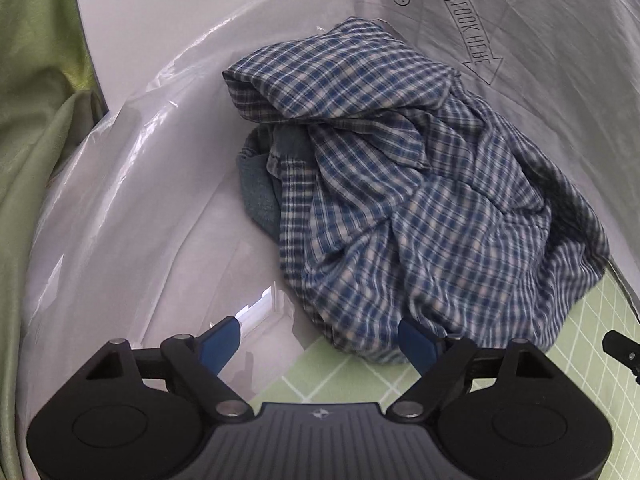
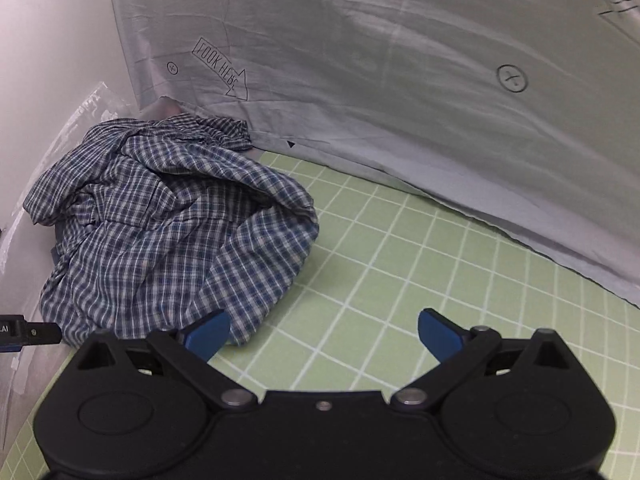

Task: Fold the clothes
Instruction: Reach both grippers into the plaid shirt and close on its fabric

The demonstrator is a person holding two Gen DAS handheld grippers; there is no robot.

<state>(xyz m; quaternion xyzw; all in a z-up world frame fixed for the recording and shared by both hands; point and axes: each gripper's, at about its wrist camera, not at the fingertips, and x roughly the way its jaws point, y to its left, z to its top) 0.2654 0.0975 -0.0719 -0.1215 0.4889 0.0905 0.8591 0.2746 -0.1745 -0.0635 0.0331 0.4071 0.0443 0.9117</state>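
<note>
A blue and white plaid shirt (image 1: 408, 200) lies crumpled in a heap on the green grid mat (image 1: 344, 380), pushed against a white plastic-covered wall. A grey-blue cloth (image 1: 258, 196) peeks out under its left side. My left gripper (image 1: 320, 340) is open and empty, just in front of the heap's near edge. In the right wrist view the shirt (image 2: 172, 224) sits at the left on the mat (image 2: 400, 264). My right gripper (image 2: 324, 332) is open and empty, its left finger close to the shirt's near hem.
A grey sheet (image 2: 400, 100) printed with "LOOK HERE" arrows and cross marks hangs behind the mat. Clear plastic film (image 1: 120, 200) covers the white wall at the left. Green fabric (image 1: 36, 120) hangs at the far left. The other gripper's tip (image 2: 28, 332) shows at the left edge.
</note>
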